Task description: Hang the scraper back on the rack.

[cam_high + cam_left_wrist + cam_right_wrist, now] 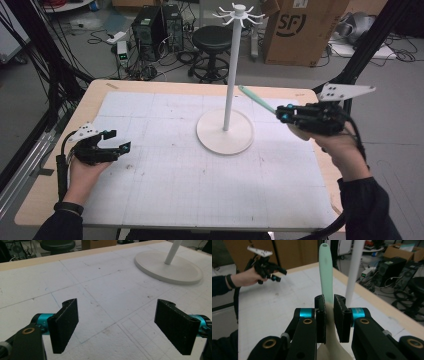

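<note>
My right gripper (283,114) is clamped on a mint-handled spatula (256,99), held up just right of the white stand (226,131), handle toward its pole. Left gripper (118,140) sits wide open, empty, well left of stand, over the table (165,185).

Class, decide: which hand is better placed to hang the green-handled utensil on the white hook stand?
Right. The right gripper already clamps the utensil, raised beside the stand. The left gripper rests open and empty, farther off.
</note>
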